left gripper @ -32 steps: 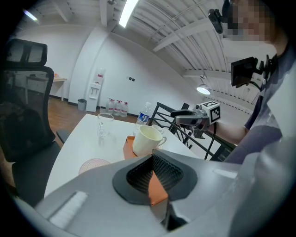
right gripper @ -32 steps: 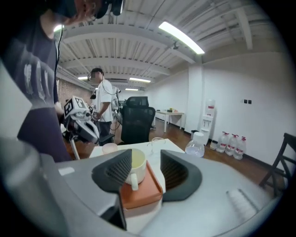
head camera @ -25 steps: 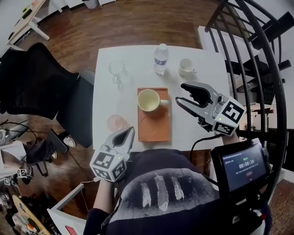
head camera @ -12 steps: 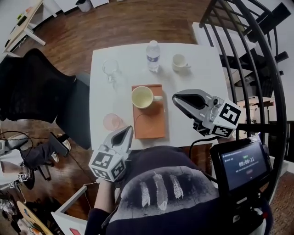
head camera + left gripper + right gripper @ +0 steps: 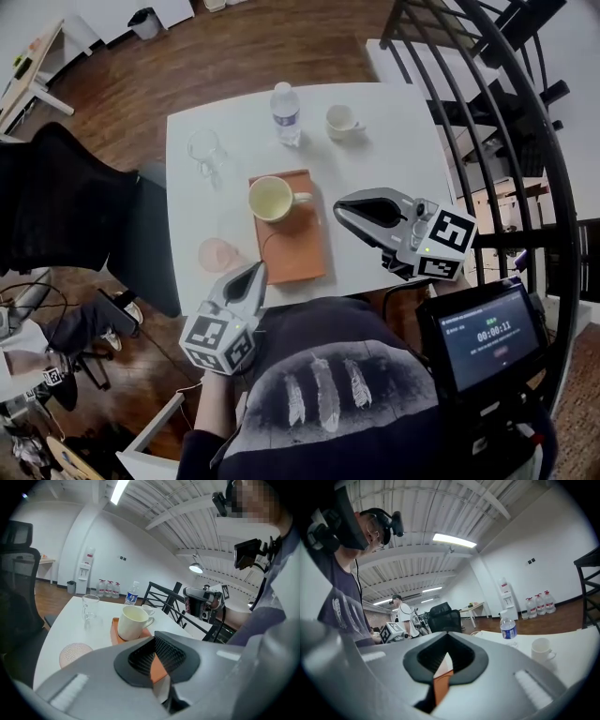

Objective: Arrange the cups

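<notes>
A cream mug (image 5: 270, 198) stands on the far end of an orange tray (image 5: 298, 253). Around the tray on the white table (image 5: 394, 164) are a clear glass cup (image 5: 203, 150), a pink cup (image 5: 217, 255) and a small white cup (image 5: 341, 122). My right gripper (image 5: 339, 211) is shut and empty, just right of the tray and apart from the mug. Near the table's front edge, between the pink cup and the tray, my left gripper (image 5: 255, 274) is shut on nothing. The left gripper view shows the mug (image 5: 132, 622), glass cup (image 5: 89, 606) and pink cup (image 5: 75, 654) beyond its shut jaws.
A water bottle (image 5: 285, 114) stands at the far side beside the small white cup; the right gripper view shows both, bottle (image 5: 507, 627) and cup (image 5: 541, 649). A black office chair (image 5: 75, 202) stands left of the table, a black railing (image 5: 506, 122) to the right.
The right gripper's jaws, open a second ago, have shut on nothing, and it has drifted left toward the tray. The left gripper has stayed put.
</notes>
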Tool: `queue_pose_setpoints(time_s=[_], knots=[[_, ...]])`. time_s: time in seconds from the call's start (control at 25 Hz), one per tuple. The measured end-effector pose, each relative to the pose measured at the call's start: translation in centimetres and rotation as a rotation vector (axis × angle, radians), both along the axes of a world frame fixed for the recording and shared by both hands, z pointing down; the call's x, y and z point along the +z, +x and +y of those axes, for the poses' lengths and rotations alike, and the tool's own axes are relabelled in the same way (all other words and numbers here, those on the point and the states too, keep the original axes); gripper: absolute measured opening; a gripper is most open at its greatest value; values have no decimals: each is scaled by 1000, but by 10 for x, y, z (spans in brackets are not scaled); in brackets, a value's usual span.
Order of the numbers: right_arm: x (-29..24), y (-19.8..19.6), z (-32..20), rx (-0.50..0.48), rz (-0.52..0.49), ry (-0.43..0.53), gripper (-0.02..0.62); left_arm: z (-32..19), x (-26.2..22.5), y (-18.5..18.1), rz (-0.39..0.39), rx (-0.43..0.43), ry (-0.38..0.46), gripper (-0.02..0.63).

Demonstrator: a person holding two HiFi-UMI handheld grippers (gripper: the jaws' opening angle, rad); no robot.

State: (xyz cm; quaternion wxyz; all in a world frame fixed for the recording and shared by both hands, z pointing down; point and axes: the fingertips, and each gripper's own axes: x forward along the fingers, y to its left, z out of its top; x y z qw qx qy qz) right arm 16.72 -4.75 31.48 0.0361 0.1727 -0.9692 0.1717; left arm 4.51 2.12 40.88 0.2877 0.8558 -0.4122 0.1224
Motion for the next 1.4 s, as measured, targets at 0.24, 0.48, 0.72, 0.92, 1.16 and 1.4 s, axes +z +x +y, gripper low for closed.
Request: queue_pose_setpoints(time_s=[0.24, 0.48, 0.72, 0.92, 1.16, 1.4], knots=[[2, 9, 7, 37, 8, -6, 5, 2, -5, 7, 5, 37, 13, 15], [8, 10, 14, 48, 7, -22, 5, 7, -10, 9, -49, 89, 57, 15], [9, 5, 14, 37, 5, -31, 5, 4, -11, -2, -34, 27, 59, 15], [17, 5, 18, 27, 11, -45, 5, 5, -9, -5, -36, 17, 61, 15], [15, -9, 15, -7, 20, -51, 5, 6, -13, -21, -37, -26, 60, 15], [14, -29, 10, -57, 23, -47, 5, -1, -23, -48, -53, -101, 105, 17]])
